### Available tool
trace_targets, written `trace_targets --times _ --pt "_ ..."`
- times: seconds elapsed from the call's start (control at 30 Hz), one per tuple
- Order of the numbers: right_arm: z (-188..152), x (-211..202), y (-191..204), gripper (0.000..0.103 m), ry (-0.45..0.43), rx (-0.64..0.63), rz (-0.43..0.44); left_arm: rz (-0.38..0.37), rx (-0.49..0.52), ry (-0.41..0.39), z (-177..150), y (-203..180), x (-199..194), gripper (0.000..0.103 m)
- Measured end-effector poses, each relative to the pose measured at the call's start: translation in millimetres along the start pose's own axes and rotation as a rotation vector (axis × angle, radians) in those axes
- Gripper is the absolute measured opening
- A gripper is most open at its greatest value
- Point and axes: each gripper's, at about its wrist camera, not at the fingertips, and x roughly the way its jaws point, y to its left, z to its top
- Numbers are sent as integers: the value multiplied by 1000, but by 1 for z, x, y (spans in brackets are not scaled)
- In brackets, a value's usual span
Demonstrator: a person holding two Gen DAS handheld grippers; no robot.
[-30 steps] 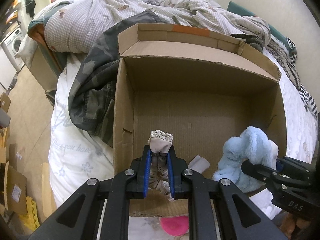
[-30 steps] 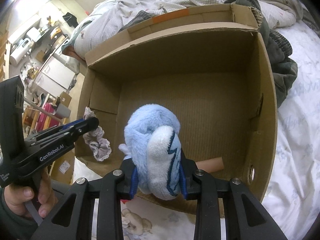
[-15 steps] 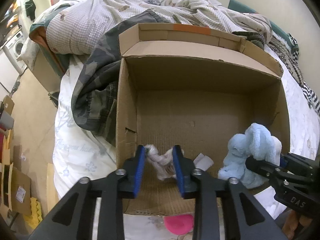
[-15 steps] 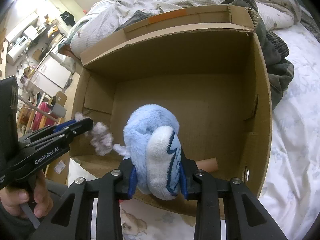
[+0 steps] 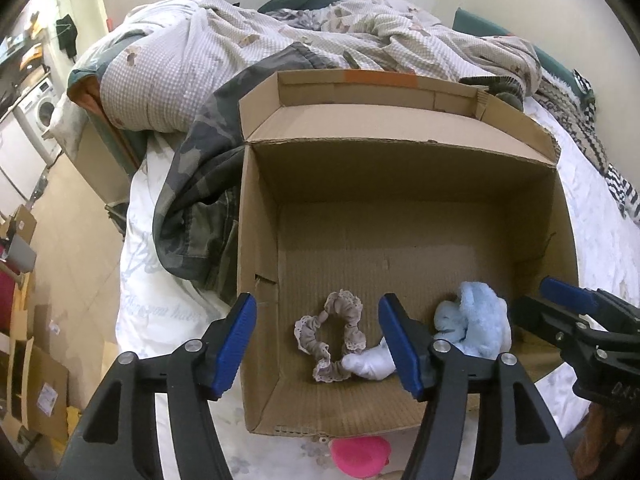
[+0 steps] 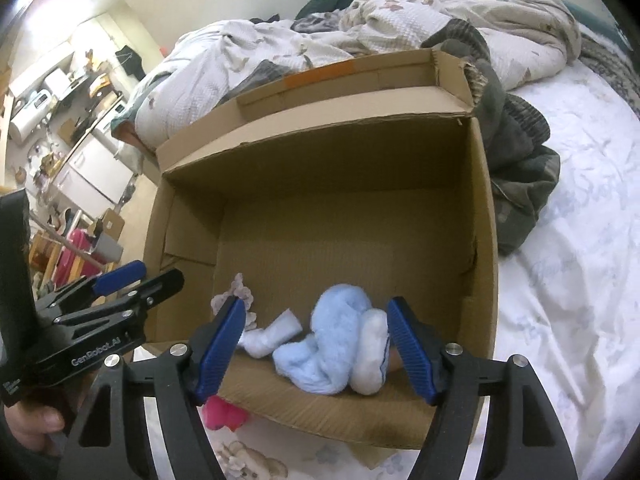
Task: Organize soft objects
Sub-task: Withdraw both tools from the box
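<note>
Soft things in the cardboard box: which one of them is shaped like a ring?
The beige scrunchie with lace edging. It lies as an open loop on the box floor, left of the white sock and the fluffy blue sock, both bundled lumps.

Both the left gripper (image 5: 318,340) and the right gripper (image 6: 316,346) point steeply down toward twelve o'clock, their blue fingers (image 5: 234,344) opening, gripping nothing.

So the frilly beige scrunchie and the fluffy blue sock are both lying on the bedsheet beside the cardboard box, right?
Not quite. The frilly beige scrunchie and the fluffy blue sock are both lying inside the cardboard box, on its floor near the front wall, not on the bedsheet. The left wrist view shows both there.
</note>
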Motion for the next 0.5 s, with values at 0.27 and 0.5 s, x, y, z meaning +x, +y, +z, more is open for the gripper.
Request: trace_targets --times 0.27,0.5 --pt "1 -1 0 77 0 10 -3 -1 -8 3 -1 2 0 61" --pt "0 -9 2 77 -24 19 -3 0 -19 -8 -5 7 -8 61"
